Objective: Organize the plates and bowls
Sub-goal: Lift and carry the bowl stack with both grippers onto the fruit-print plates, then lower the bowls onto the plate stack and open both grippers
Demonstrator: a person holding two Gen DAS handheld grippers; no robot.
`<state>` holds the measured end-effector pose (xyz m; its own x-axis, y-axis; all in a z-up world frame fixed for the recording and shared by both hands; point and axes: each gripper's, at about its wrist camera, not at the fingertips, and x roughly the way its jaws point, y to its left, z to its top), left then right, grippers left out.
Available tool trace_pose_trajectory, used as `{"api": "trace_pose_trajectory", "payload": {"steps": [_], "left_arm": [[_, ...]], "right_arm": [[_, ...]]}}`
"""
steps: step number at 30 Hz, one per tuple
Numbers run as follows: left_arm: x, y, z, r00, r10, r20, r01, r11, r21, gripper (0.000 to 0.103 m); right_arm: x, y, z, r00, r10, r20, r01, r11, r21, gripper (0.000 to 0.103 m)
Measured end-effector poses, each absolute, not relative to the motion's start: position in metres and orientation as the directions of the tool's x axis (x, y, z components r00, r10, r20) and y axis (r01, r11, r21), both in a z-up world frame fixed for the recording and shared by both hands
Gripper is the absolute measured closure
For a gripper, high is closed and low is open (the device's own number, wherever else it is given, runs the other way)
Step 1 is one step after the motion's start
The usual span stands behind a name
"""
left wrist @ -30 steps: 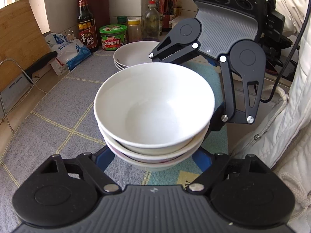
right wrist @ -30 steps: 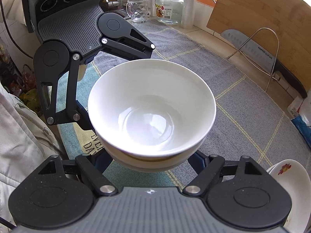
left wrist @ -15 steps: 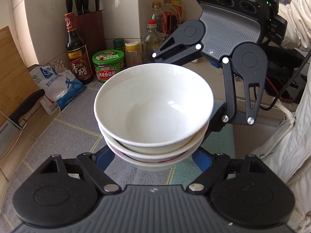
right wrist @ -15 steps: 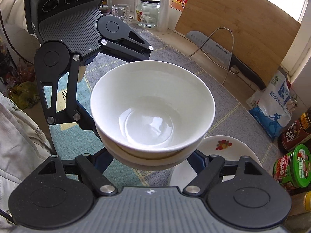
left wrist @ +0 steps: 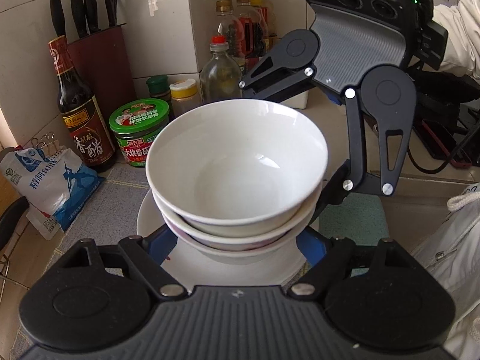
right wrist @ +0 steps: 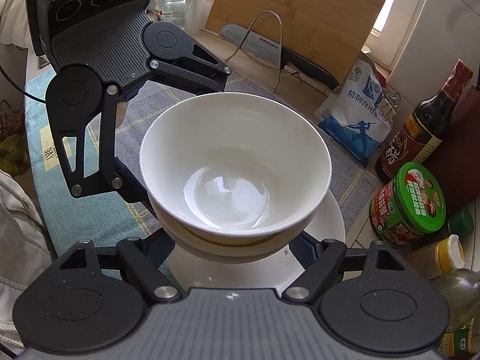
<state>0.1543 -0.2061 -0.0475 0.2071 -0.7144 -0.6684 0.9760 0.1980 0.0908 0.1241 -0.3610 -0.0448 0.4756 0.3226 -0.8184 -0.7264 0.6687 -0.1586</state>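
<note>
A stack of three white bowls (left wrist: 237, 162) is held between both grippers, directly over a stack of white plates (left wrist: 240, 273). My left gripper (left wrist: 237, 240) is shut on the stack from one side, its blue pads (left wrist: 162, 243) against the lowest bowl. My right gripper (right wrist: 237, 246) is shut on it from the opposite side; the bowls (right wrist: 237, 162) fill its view, with the plates (right wrist: 327, 222) below. Each gripper shows in the other's view. Whether the bowls touch the plates is hidden.
Close behind the plates stand a green-lidded jar (left wrist: 139, 132), a dark vinegar bottle (left wrist: 79, 111), a salt bag (left wrist: 51, 180), several bottles (left wrist: 222, 69) and a knife block (left wrist: 99, 51). A cutting board (right wrist: 297, 15) and cleaver (right wrist: 276, 51) lean at the wall. A grey mat (right wrist: 180, 111) covers the counter.
Both grippers carried the bowl stack across the counter toward the jars and bottles. The stack now hangs over the plate stack, which earlier lay ahead of it.
</note>
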Motion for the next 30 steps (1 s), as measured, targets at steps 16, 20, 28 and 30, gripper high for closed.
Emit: {"api": "trace_pose_trajectory", "payload": {"steps": [16,20,28,30], "left_arm": [[0.176,-0.228,-0.064,0.208,-0.693,-0.690,0.968,0.246,0.045,0.017],[0.173,-0.227,-0.064,0.224,-0.692,-0.686,0.965,0.257,0.055,0.017],[0.152,-0.197,-0.058,0.303,-0.733,-0.609,0.947,0.305,0.103,0.006],[0.145,-0.182,-0.051,0.355,-0.750,-0.559,0.930,0.347,0.124,0.003]], "right_arm": [[0.140,-0.380,-0.064,0.461,0.327,-0.825,-0.716,0.686,-0.129,0.017],[0.138,-0.379,-0.065,0.466,0.321,-0.824,-0.718,0.682,-0.140,0.017],[0.122,-0.377,-0.055,0.529,0.272,-0.804,-0.612,0.779,-0.139,0.000],[0.111,-0.372,-0.048,0.556,0.231,-0.799,-0.565,0.809,-0.160,0.000]]}}
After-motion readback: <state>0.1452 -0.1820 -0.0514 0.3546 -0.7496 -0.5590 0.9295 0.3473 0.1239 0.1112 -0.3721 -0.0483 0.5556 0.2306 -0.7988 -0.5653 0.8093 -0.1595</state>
